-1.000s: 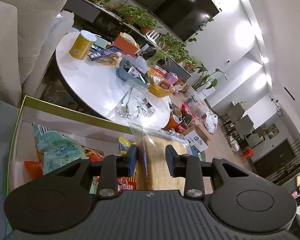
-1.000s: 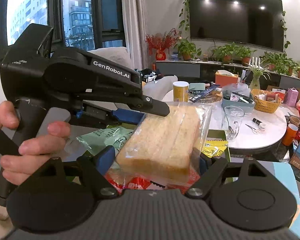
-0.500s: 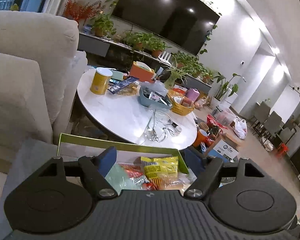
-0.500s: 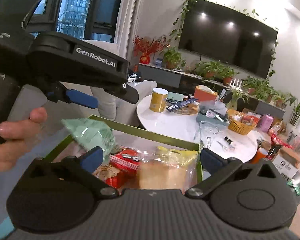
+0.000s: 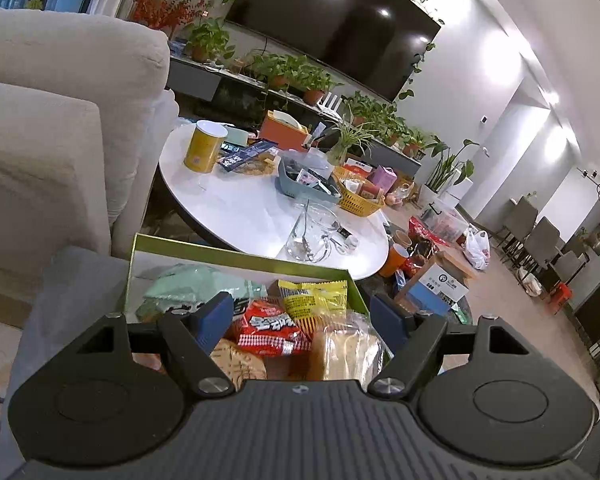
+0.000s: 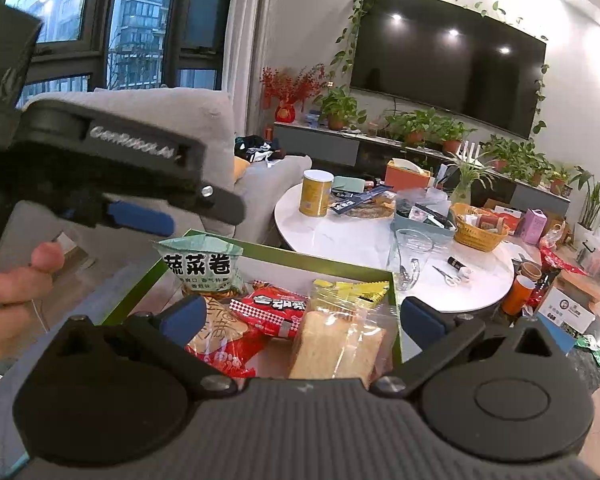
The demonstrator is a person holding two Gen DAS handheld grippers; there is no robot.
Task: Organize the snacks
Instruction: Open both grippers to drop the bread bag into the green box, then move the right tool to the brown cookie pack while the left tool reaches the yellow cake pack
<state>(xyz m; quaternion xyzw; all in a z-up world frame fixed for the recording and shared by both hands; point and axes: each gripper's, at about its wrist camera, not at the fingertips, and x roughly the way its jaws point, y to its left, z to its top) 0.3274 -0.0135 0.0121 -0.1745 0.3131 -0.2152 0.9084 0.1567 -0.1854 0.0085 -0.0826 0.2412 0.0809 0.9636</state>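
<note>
Both tongs stood wide and held nothing: the left tongs (image 5: 302,320) and right tongs (image 6: 300,316) hung above the green-rimmed box (image 6: 332,262). The bagged sliced bread (image 6: 336,344) lay inside at the box's right wall, beside the red snack packet (image 6: 274,312), yellow packet (image 5: 314,300) and green vegetable-roll bag (image 6: 200,266). In my judgement, the next pick should clear the rim and avoid crushing bread.

Green-rimmed box (image 6: 284,255); red packet (image 6: 276,312) (white checks); yellow packet (image 5: 314,300), black stripes; mint-green bag (image 6: 200,264); white table (image 6: 352,240).
</note>
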